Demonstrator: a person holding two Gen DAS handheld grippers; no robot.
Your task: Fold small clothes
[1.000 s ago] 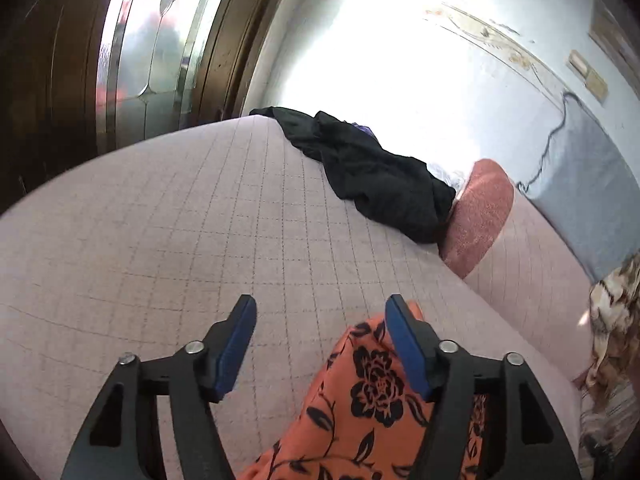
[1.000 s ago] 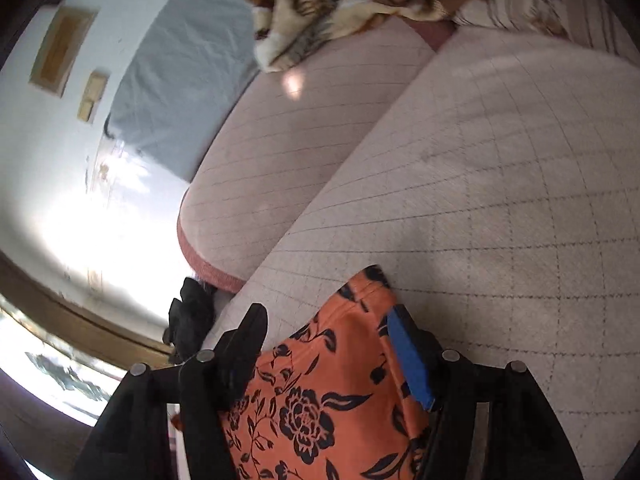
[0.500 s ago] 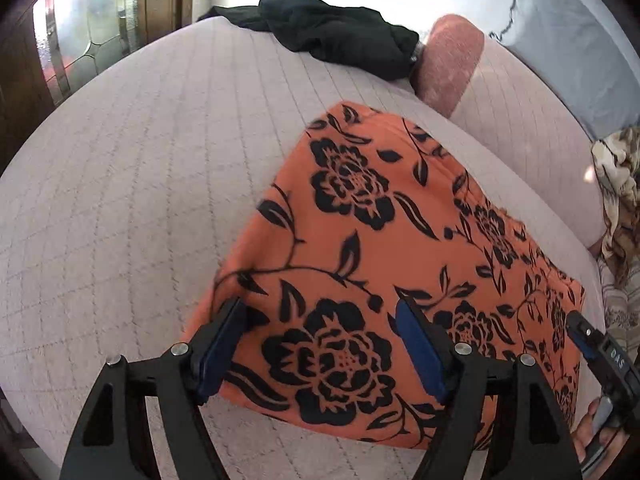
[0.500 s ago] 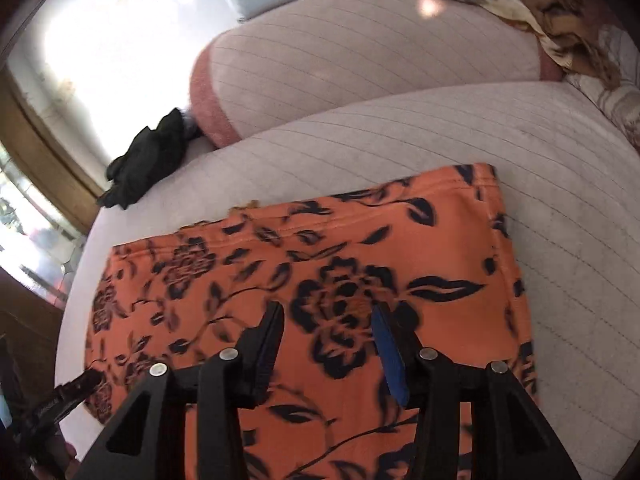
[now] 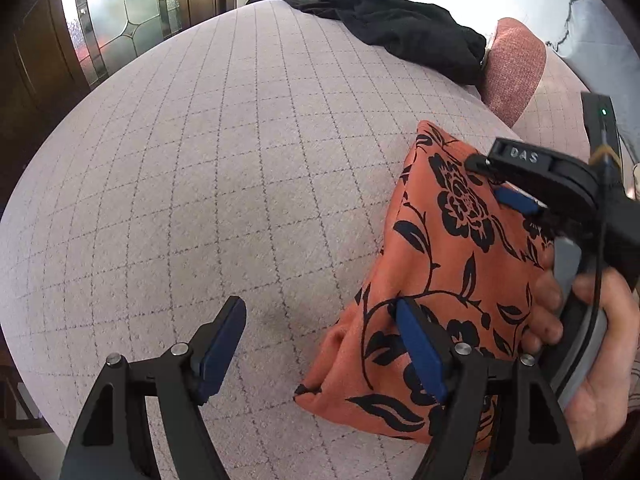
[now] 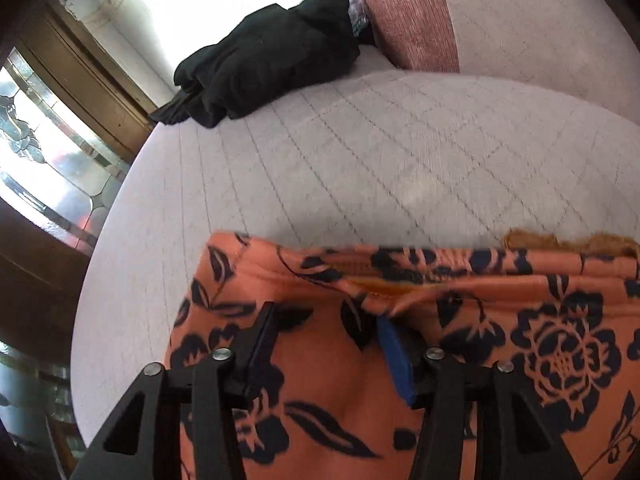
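Observation:
An orange garment with black flowers [image 5: 448, 280] lies folded on the pale checked cushion [image 5: 224, 176]. It also fills the lower half of the right wrist view [image 6: 460, 360]. My left gripper [image 5: 320, 344] is open. Its left finger is over bare cushion and its right finger rests at the garment's left edge. My right gripper [image 6: 324, 344] is open just above the garment, with cloth showing between the jaws. It also shows in the left wrist view [image 5: 532, 184], held in a hand over the garment's right side.
A crumpled black garment [image 5: 400, 28] lies at the cushion's far end [image 6: 272, 60]. A reddish bolster [image 5: 512, 68] stands beside it [image 6: 412, 16]. A glass-panelled wooden door [image 5: 120, 20] is at the left, past the cushion's edge.
The garment lay spread out wide half a second ago. Now it is folded narrower and lies to the right of my left gripper. My right gripper has swung over it.

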